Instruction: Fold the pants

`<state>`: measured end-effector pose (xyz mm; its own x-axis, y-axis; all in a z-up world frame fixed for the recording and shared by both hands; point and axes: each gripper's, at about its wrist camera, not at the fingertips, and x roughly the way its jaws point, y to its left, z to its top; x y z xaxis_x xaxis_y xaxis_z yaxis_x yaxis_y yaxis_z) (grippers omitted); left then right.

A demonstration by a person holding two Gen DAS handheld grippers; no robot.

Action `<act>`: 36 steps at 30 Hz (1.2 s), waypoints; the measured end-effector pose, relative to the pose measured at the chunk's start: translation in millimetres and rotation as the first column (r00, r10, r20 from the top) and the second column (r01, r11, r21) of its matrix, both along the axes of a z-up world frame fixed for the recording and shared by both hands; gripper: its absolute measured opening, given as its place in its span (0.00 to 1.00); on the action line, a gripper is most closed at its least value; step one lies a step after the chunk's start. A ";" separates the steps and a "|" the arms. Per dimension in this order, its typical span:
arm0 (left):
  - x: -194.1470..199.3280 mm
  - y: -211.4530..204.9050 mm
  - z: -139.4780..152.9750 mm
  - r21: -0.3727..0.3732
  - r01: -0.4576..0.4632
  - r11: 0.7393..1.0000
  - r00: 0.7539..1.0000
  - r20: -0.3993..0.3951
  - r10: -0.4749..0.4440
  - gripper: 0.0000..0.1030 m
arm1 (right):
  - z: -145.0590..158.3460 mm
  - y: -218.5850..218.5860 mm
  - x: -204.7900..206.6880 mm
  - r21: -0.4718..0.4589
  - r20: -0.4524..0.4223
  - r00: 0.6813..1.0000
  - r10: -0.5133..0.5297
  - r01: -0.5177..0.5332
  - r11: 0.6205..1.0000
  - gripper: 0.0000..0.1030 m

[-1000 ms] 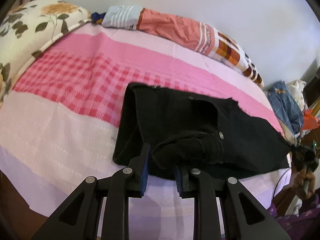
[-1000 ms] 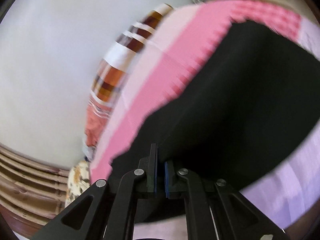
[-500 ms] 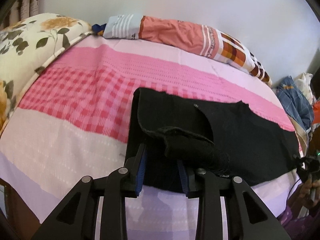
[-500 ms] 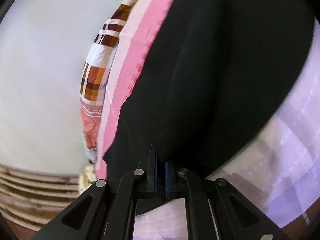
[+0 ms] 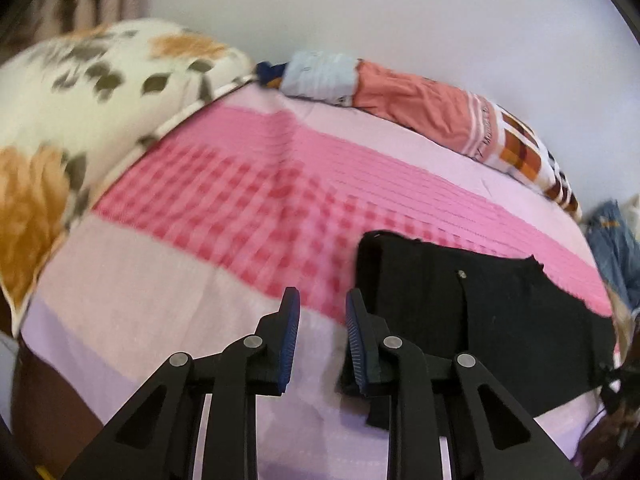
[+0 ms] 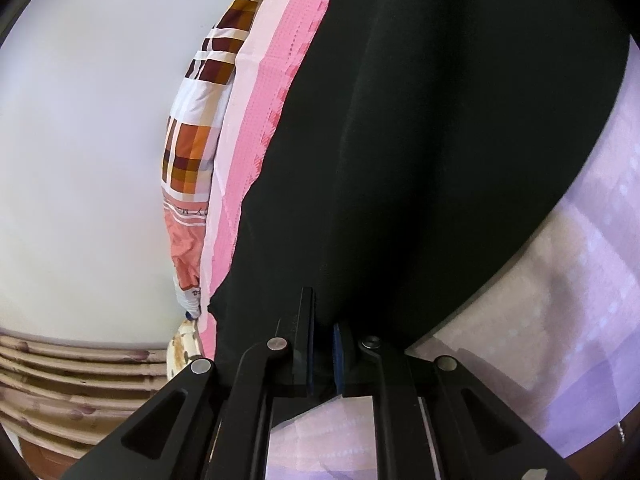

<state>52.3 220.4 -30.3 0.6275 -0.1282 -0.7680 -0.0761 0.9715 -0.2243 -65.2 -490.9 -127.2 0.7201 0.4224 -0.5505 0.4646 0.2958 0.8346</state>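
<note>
The black pants lie flat on the pink and lilac bedspread, to the right in the left wrist view. My left gripper is open and empty, just left of the pants' near left edge. In the right wrist view the pants fill most of the frame. My right gripper is shut on the pants' edge, with black cloth pinched between its blue pads.
A floral pillow lies at the bed's left end. A rolled orange and checked blanket lies along the wall; it also shows in the right wrist view. Blue clothes are piled off the right end.
My left gripper let go of the bunched waistband and moved left off the pants, which now lie flat. My right gripper stayed shut on the cloth.
</note>
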 end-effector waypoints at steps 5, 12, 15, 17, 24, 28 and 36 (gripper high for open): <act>-13.6 -27.3 19.6 -0.037 0.082 0.996 0.996 0.040 -0.081 0.25 | 0.3 -9.0 -4.9 0.042 0.042 0.997 -0.057 0.056 0.998 0.14; -4.5 -133.1 5.9 -0.097 0.335 0.937 0.942 0.047 -0.331 0.52 | -15.2 -30.1 -16.3 0.263 0.138 0.962 -0.236 0.194 0.945 0.15; 9.9 -167.0 -26.6 -0.049 0.370 0.928 0.927 -0.044 -0.372 0.52 | -0.7 -30.7 -12.0 0.226 0.181 0.957 -0.228 0.186 0.956 0.16; 18.8 -169.8 -50.0 -0.080 0.348 0.934 0.928 -0.110 -0.355 0.52 | 19.2 -31.7 -6.9 0.093 0.171 0.970 -0.176 0.162 0.982 0.16; 21.8 -169.9 -52.0 -0.104 0.345 0.933 0.928 -0.114 -0.356 0.52 | 61.9 -27.3 8.2 -0.258 0.079 0.997 0.004 0.016 0.966 0.16; 20.5 -172.9 -54.0 -0.088 0.357 0.930 0.923 -0.120 -0.366 0.52 | 83.2 22.2 56.5 -0.696 -0.319 0.929 0.190 -0.365 0.618 0.16; 17.7 -170.2 -54.4 -0.087 0.356 0.930 0.923 -0.125 -0.365 0.52 | 78.0 151.8 128.0 -0.795 -0.605 0.786 0.126 -0.588 -0.148 0.45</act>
